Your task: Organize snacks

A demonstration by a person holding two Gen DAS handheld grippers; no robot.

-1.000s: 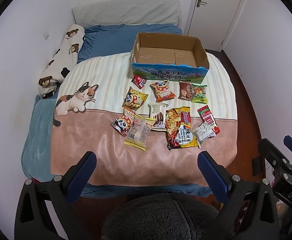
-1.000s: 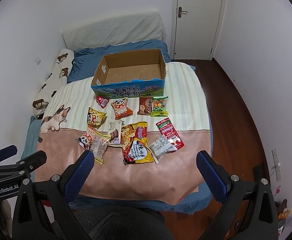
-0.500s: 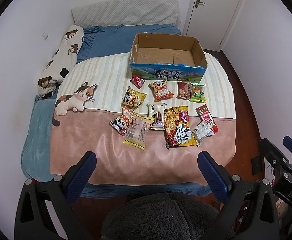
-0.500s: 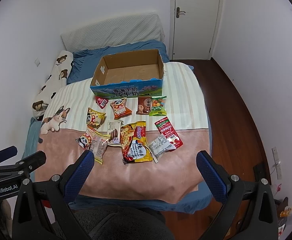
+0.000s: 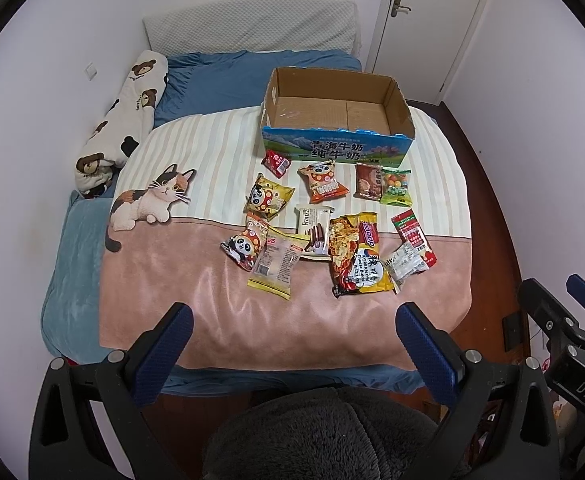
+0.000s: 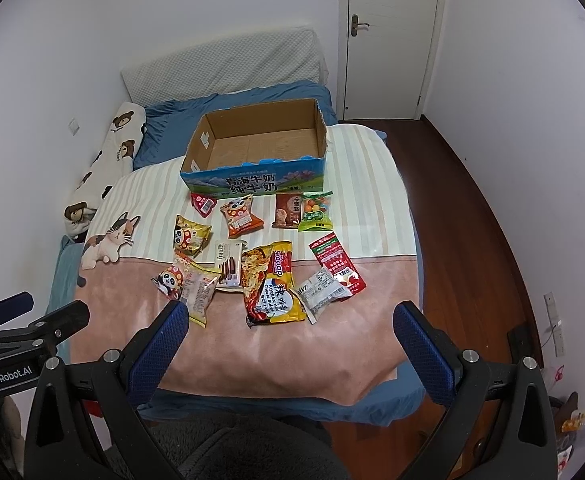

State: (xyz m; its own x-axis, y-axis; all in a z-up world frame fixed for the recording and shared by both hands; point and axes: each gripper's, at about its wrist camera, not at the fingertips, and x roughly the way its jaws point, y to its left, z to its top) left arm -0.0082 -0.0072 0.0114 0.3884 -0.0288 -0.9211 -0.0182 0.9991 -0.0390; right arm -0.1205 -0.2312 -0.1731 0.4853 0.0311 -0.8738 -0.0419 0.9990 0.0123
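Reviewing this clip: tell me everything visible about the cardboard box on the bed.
The cardboard box is an open-topped, shallow carton, plain brown inside, its front printed in blue with a mountain scene and white Chinese characters. The top edges look roughly torn. It sits upright on the striped part of the blanket, beyond the scattered snacks, and nothing can be seen inside it. A small red packet lies right at its front left corner; whether they touch is unclear. Neither claw is near it.
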